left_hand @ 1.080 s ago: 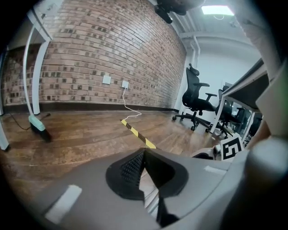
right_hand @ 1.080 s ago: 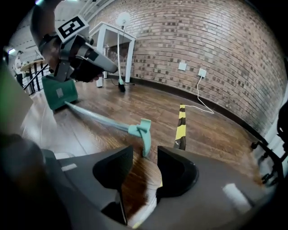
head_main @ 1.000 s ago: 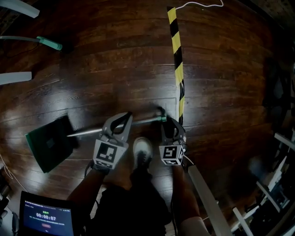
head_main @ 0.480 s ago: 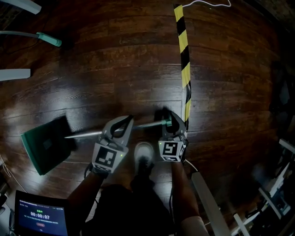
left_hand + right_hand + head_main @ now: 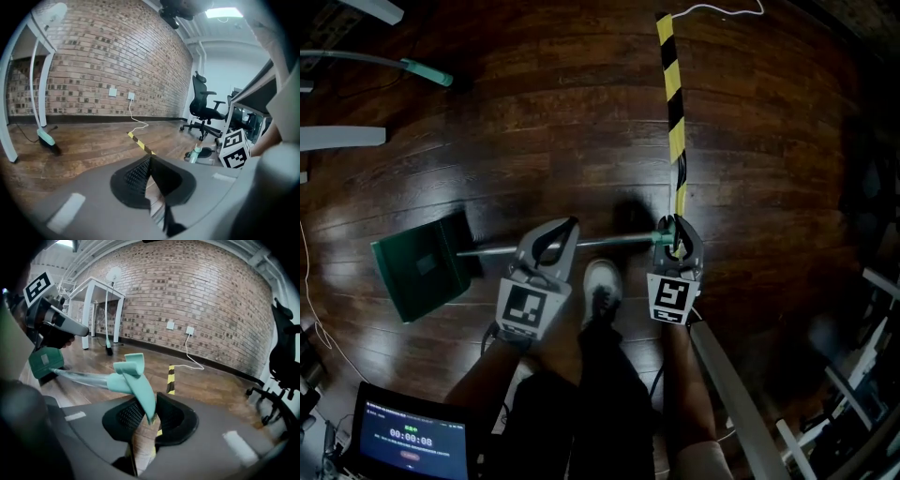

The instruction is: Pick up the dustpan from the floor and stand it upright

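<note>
The right gripper (image 5: 150, 408), jaws just closing, is now clamping the teal handle tip (image 5: 133, 376) & lifting it off the floor (image 5: 581, 112). The left gripper (image 5: 149, 161) is riding over the shaft (image 5: 609, 242) w/ jaws pinched together, nothing betw. them. At left the dustpan (image 5: 422, 265) is swinging round, pan end low. Pickup looks under way; standing it upright isn't done yet.

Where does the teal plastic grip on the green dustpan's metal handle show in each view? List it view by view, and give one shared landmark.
Head view: teal plastic grip right of centre, at mid-height.
Left gripper view: low and right of centre, small.
Right gripper view: centre of the picture, large and close.
Shared landmark: yellow-and-black striped floor tape.
</note>
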